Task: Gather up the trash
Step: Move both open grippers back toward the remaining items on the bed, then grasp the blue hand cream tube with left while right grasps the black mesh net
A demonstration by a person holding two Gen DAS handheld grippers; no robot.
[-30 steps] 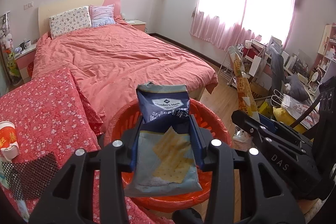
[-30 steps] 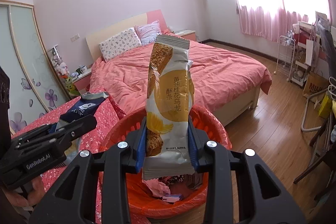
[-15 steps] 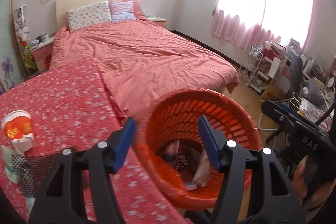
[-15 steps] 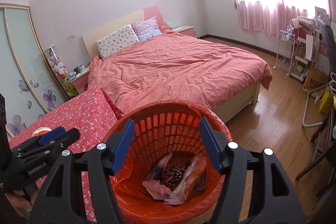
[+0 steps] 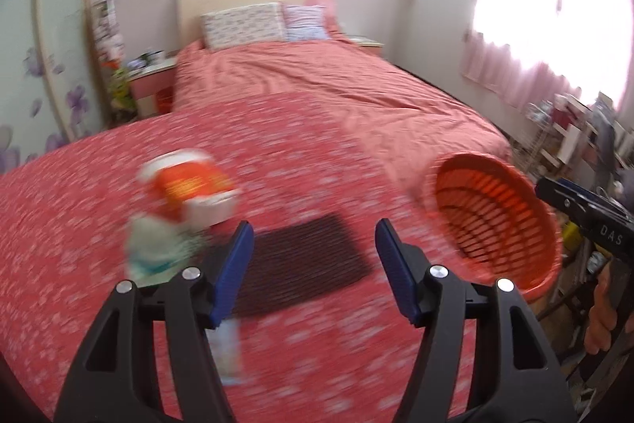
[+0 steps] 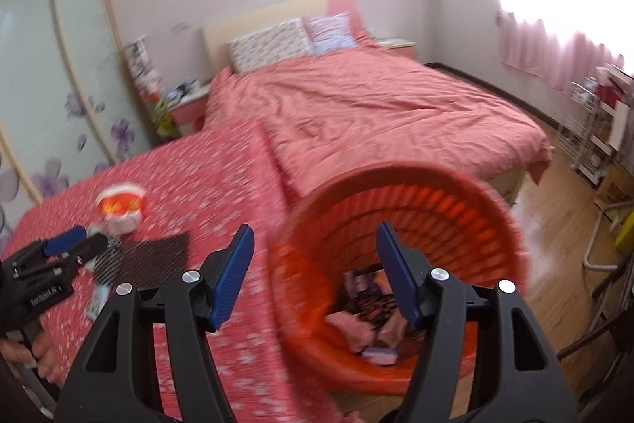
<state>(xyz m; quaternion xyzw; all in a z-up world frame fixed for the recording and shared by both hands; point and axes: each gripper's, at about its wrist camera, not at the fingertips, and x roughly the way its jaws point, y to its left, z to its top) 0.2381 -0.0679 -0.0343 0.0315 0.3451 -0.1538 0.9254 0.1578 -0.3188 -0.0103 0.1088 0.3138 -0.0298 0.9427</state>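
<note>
My left gripper (image 5: 313,266) is open and empty above the red floral table (image 5: 99,205), over a dark mesh mat (image 5: 301,264). A red and white cup (image 5: 190,189) and a pale crumpled wrapper (image 5: 158,252) lie left of it; a small packet (image 5: 228,351) lies under its left finger. The orange basket (image 5: 495,221) stands to the right. My right gripper (image 6: 313,270) is open and empty over the basket (image 6: 400,224), which holds several wrappers (image 6: 364,320). The cup (image 6: 121,207) and the left gripper (image 6: 63,248) show at the left.
A bed with a salmon cover (image 6: 376,106) lies behind the table. Wooden floor (image 6: 554,244), a white wire rack (image 6: 586,129) and chair legs are to the right. A nightstand (image 5: 150,82) stands by the wardrobe doors.
Both grippers let their snack bags fall into the basket and opened. The left gripper has swung left over the table; the right has shifted slightly left, still over the basket.
</note>
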